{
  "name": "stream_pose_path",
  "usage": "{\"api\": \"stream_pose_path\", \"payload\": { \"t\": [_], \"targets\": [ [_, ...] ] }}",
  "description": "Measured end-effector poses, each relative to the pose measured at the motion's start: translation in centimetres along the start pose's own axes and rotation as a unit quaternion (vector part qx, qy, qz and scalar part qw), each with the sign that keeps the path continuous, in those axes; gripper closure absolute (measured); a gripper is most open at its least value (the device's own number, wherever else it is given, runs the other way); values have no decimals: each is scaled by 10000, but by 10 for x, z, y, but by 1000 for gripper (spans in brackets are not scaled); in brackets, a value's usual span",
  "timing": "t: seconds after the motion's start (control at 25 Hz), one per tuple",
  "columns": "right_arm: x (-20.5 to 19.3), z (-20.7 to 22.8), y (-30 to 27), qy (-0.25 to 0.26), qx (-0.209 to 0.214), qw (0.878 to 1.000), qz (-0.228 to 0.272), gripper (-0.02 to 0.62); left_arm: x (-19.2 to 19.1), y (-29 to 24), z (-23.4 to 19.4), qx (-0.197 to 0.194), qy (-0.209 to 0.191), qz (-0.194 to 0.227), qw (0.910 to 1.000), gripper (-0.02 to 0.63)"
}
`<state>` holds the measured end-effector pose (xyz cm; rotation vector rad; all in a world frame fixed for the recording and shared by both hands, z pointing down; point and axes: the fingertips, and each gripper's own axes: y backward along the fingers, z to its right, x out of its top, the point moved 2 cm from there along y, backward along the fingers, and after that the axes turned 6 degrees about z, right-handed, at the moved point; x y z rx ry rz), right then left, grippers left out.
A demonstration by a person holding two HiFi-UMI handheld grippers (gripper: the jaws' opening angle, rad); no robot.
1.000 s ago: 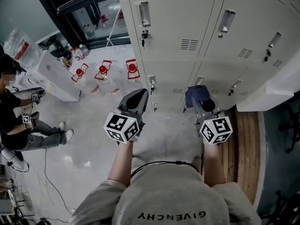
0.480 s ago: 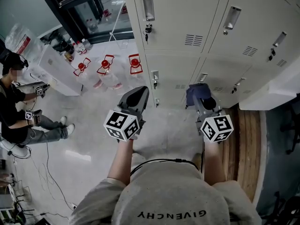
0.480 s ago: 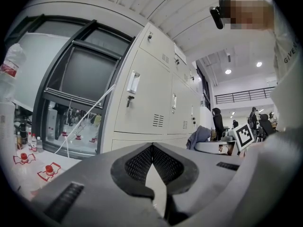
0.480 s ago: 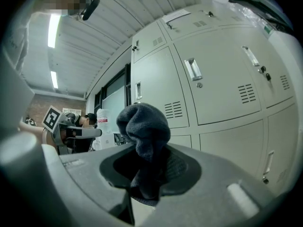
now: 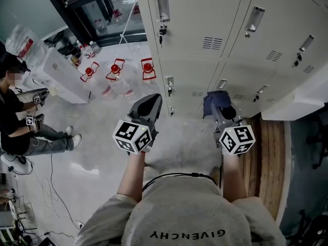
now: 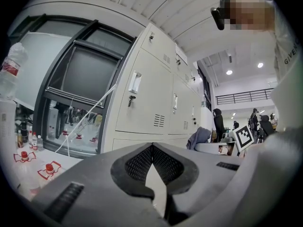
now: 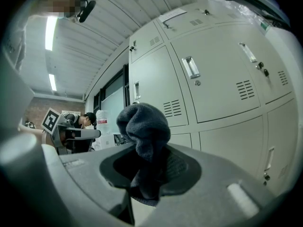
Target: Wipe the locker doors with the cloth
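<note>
Right gripper (image 5: 220, 109) is clenched on the cloth (image 5: 213, 102). In the right gripper view the dark grey cloth (image 7: 144, 126) is pinched at its lower part, with a bunched wad standing above the jaws and a short tail hanging below them. Left gripper (image 5: 147, 106) has its jaws together with nothing between them; its own view shows the tips meeting (image 6: 152, 144) and only lockers beyond. In the head view the cloth sits in front of the lower row of locker doors (image 5: 197, 17), near one with a small handle. Whether it touches the metal cannot be told. Wiping looks not yet begun. Judgement on handling: the cloth reads as soft, light and limp, likely fleece or terry, so it will fold under pressure and not slip in the grip. The present hold near its middle leaves a padded wad to press flat on the door. The painted steel doors look smooth and stiff, but handles, key locks and vent slots (image 7: 245, 89) could snag the fabric. Water bottles (image 5: 115, 72) stand on the floor at left, well clear.
</note>
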<state>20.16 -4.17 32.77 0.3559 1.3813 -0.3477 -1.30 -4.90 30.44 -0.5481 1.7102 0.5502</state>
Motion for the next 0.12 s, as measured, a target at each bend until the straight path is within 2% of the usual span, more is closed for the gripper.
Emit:
{"api": "stream_pose_path", "payload": {
  "t": [0.12],
  "targets": [
    [0,-1,0,-2,-14,10000,4,488,0,0,-1,-10,-1,-7,10000,607]
  ]
}}
